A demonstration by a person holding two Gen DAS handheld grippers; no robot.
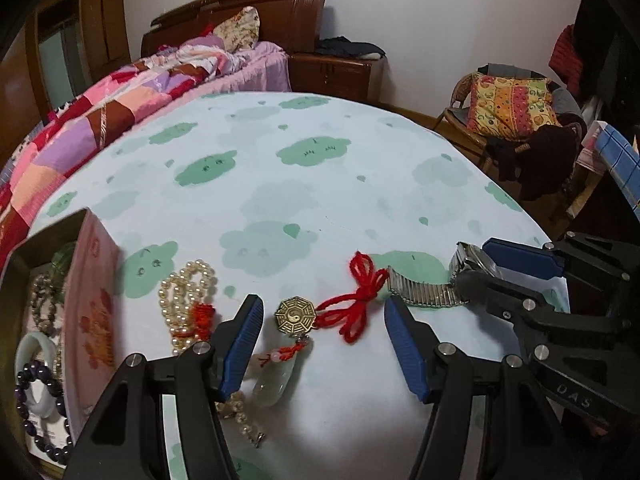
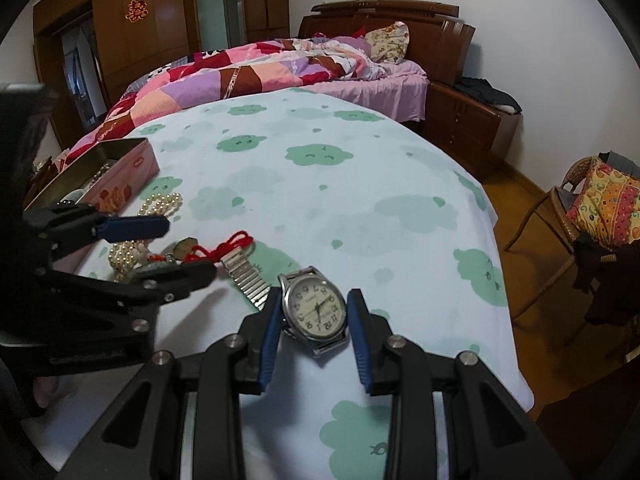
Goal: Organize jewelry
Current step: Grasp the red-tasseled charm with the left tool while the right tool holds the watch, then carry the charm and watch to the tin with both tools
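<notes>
Spread loose across the clouded table [image 2: 360, 200], awaiting the open tin [image 1: 94, 312] at left. Right gripper [image 2: 314, 304] fingers straddling the watch [image 2: 316, 312], unclosed; left gripper [image 1: 324, 312] wide around the brass pendant [image 1: 295, 315], poised to grip.

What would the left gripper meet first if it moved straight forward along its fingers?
Probably the gold octagon charm with its red cord: it lies between the open fingers of the left gripper, just ahead. Height above the table is unclear.
</notes>
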